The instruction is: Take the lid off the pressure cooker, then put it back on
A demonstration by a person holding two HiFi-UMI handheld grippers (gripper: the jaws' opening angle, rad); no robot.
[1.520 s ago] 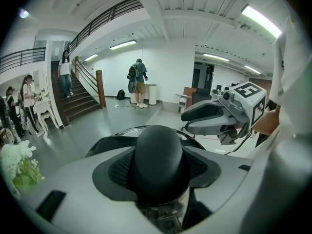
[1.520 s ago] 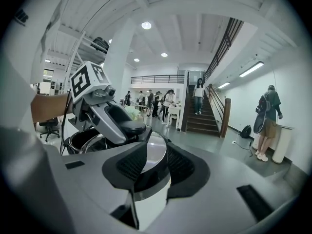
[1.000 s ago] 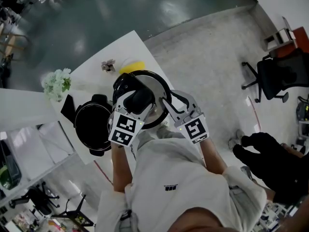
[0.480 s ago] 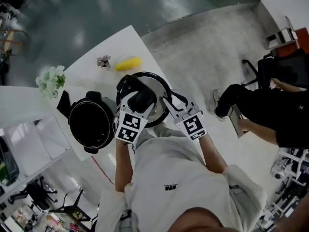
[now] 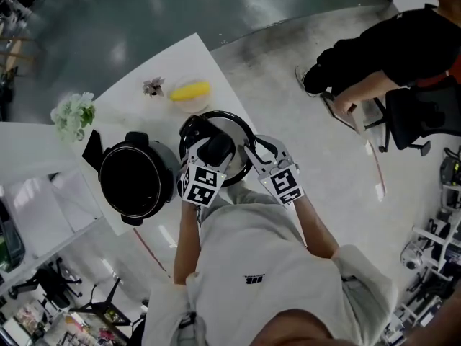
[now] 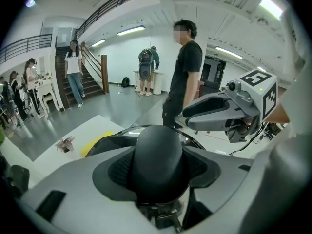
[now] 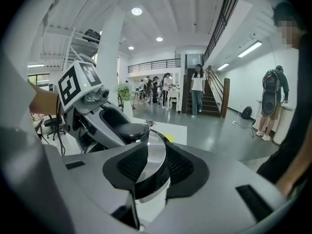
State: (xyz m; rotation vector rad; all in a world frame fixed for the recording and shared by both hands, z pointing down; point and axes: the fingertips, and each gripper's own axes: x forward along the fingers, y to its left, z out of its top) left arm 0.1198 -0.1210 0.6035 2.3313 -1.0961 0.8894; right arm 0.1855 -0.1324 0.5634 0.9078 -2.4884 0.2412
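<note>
Left tongs [image 5: 210, 150], right tongs [image 5: 250, 156] clamp lid [image 5: 232, 127] (pot [image 5: 105, 166] beside).

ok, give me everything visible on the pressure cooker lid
The round pressure cooker lid has a shiny silver metal dome, a black rim and a bulky black handle. It is off the open black pot, dome up, right of it in the head view. The left gripper is clamped on the handle; the right gripper pinches the rim opposite. Whether its underside touches the white table cannot be told.
</note>
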